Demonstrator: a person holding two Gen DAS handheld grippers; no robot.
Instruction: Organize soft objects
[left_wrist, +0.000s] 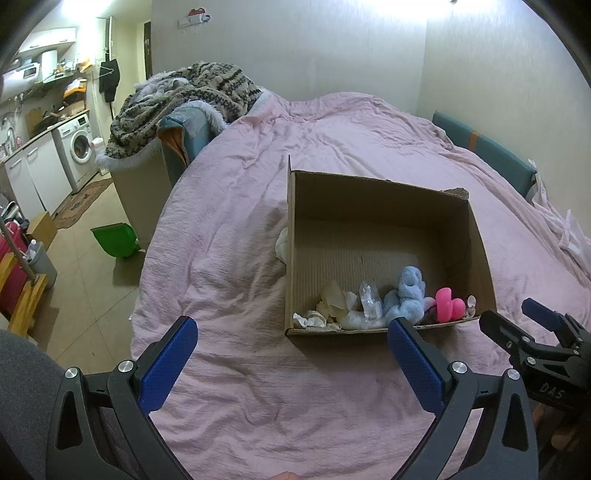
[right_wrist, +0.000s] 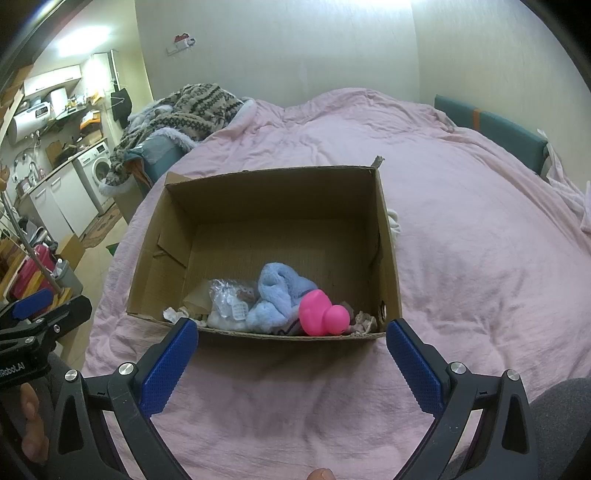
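An open cardboard box stands on the pink bedspread. Along its near wall lie a light blue plush, a pink rubber toy, a clear plastic bag and cream crumpled pieces. A white soft item lies on the bed outside the box; in the right wrist view only its white edge shows beside the box's right wall. My left gripper is open and empty, just short of the box. My right gripper is open and empty, also in front of the box.
A patterned knit blanket lies heaped on an armchair at the bed's far left. A green dustpan sits on the floor. Kitchen units and a washing machine stand at the left. A teal headboard lies to the right.
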